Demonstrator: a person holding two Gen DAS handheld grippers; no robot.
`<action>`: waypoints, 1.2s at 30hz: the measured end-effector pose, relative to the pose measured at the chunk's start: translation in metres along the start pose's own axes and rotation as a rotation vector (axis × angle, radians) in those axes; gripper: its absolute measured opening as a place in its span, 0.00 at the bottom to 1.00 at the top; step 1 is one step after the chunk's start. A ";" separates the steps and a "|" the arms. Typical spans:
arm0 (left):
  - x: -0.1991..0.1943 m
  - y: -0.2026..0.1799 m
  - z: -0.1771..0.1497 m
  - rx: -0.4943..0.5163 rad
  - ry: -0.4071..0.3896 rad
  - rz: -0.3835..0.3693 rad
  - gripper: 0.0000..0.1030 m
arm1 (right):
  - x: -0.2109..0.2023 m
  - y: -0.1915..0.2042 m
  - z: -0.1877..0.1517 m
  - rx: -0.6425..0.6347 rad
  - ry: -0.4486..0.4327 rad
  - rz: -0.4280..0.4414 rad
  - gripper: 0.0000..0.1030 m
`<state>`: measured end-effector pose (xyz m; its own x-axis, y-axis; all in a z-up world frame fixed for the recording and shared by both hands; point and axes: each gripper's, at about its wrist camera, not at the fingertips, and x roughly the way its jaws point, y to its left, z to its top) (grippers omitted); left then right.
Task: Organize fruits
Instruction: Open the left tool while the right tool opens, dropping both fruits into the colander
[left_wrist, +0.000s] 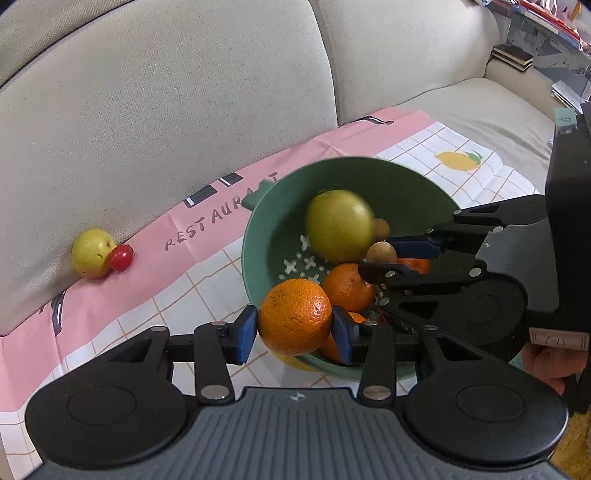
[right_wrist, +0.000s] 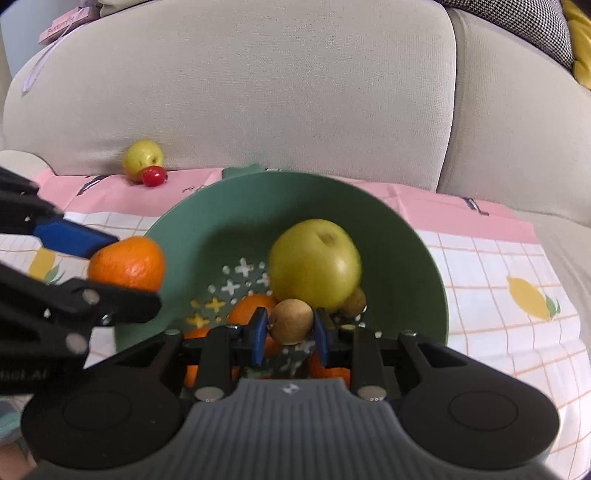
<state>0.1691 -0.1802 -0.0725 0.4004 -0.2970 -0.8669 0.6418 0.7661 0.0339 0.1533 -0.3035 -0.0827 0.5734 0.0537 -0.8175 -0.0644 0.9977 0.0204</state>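
Observation:
A green perforated bowl (left_wrist: 402, 184) (right_wrist: 406, 243) stands on a checked cloth on a sofa seat. Inside lie a large green apple (left_wrist: 338, 223) (right_wrist: 314, 264), several oranges (left_wrist: 347, 286) (right_wrist: 251, 308) and a small brown fruit (right_wrist: 354, 301). My left gripper (left_wrist: 294, 328) (right_wrist: 110, 266) is shut on an orange (left_wrist: 295, 317) (right_wrist: 127, 264) over the bowl's near rim. My right gripper (right_wrist: 290, 326) (left_wrist: 382, 260) is shut on a small brown round fruit (right_wrist: 290, 321) (left_wrist: 381, 253) above the bowl's inside. A yellow-green apple (left_wrist: 92, 253) (right_wrist: 143, 157) and a red cherry tomato (left_wrist: 121, 257) (right_wrist: 153, 176) rest against the sofa back.
The pink-bordered cloth (left_wrist: 207, 236) (right_wrist: 498, 258) with lemon prints covers the beige sofa seat (left_wrist: 480, 107). Sofa back cushions (left_wrist: 166, 92) (right_wrist: 258, 81) rise just behind the bowl. Books and clutter (left_wrist: 513, 57) sit beyond the sofa's right end. A hand (left_wrist: 550, 363) holds the right gripper.

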 end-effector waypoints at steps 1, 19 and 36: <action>0.000 0.000 0.001 0.008 0.000 -0.002 0.47 | 0.000 -0.001 0.000 0.006 0.002 0.008 0.23; 0.028 -0.015 0.005 0.106 0.055 -0.007 0.47 | -0.001 0.004 -0.027 -0.058 0.107 0.101 0.23; 0.036 -0.020 0.001 0.094 0.063 0.005 0.54 | -0.010 0.002 -0.029 -0.044 0.053 0.104 0.37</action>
<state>0.1712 -0.2067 -0.1035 0.3633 -0.2549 -0.8961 0.7000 0.7094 0.0821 0.1233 -0.3031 -0.0912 0.5178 0.1534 -0.8416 -0.1578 0.9840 0.0823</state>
